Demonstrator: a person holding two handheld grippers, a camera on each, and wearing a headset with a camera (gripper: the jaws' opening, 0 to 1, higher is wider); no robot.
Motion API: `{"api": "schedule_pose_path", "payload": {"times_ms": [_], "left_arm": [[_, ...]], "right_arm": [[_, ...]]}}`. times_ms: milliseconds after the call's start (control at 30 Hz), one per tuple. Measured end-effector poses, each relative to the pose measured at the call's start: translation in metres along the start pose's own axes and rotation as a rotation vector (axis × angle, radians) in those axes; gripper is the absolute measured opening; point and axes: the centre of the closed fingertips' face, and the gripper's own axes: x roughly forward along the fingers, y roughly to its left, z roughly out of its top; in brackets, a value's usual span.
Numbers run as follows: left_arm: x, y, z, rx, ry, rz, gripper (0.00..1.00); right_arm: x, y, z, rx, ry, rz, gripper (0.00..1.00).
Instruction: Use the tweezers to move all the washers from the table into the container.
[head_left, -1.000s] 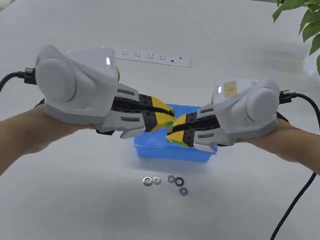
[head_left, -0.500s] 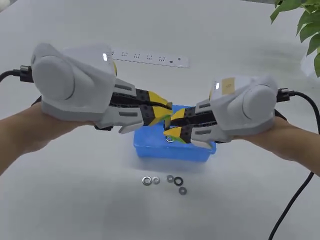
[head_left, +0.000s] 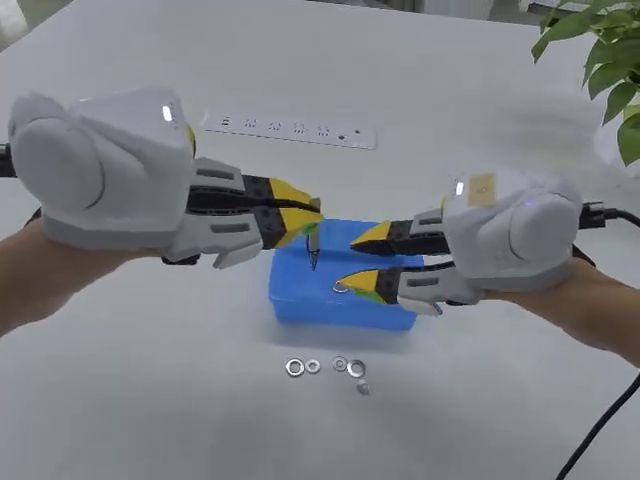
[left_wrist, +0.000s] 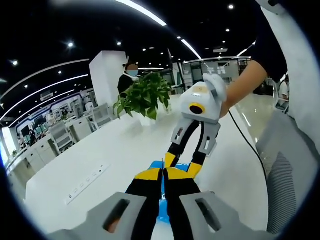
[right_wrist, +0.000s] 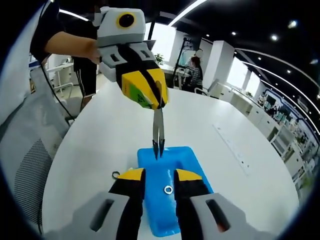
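Head view: tweezers (head_left: 313, 250) have their upper part hidden inside the left gripper (head_left: 305, 225), which is clamped on them. Tips point down over the blue container (head_left: 345, 310). Arms nearly together, nothing visibly pinched; can't tell if the tips touch. Right gripper (head_left: 352, 260) jaws spread, holding nothing. Count: five washers (head_left: 295, 367) on the table (head_left: 150, 400) just in front of the container, the rightmost blurred; one washer (head_left: 341, 288) inside.

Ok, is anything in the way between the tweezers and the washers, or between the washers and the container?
Nothing visible. The tweezers, clamped in the left gripper, hang over the blue container; the washers lie on bare table just before its near wall. The open right gripper hovers over the container.
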Motion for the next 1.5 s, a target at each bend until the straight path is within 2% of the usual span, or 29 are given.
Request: {"api": "schedule_pose_path", "payload": {"times_ms": [133, 300, 433, 567, 800, 967, 1133, 1300, 1400, 1500], "left_arm": [[-0.012, -0.001, 0.005, -0.012, -0.019, 0.023, 0.05], [-0.022, -0.006, 0.006, -0.016, -0.019, 0.035, 0.05], [-0.028, -0.014, 0.006, -0.027, -0.023, 0.038, 0.05], [-0.032, -0.018, 0.005, -0.043, -0.033, 0.052, 0.05], [-0.033, -0.040, -0.010, -0.066, -0.009, 0.032, 0.05], [-0.034, -0.052, -0.020, -0.081, 0.008, 0.024, 0.05], [-0.034, -0.059, -0.023, -0.106, 0.009, 0.013, 0.05], [-0.030, -0.065, -0.032, -0.105, 0.024, 0.009, 0.05], [-0.027, -0.069, -0.037, -0.122, 0.020, 0.007, 0.05], [-0.023, -0.071, -0.044, -0.125, 0.034, 0.006, 0.05]], "right_arm": [[-0.012, -0.002, -0.002, 0.043, -0.015, -0.035, 0.30], [-0.029, -0.001, -0.003, 0.097, -0.053, -0.077, 0.35], [-0.040, 0.008, -0.008, 0.141, -0.069, -0.106, 0.40], [-0.048, 0.025, -0.016, 0.172, -0.064, -0.108, 0.44], [-0.056, 0.058, -0.034, 0.207, -0.034, -0.091, 0.48], [-0.061, 0.074, -0.042, 0.232, -0.024, -0.093, 0.56], [-0.064, 0.081, -0.050, 0.221, 0.001, -0.098, 0.62], [-0.062, 0.087, -0.059, 0.215, 0.029, -0.083, 0.70], [-0.060, 0.092, -0.063, 0.219, 0.033, -0.071, 0.75], [-0.057, 0.097, -0.065, 0.228, 0.035, -0.055, 0.78]]}}
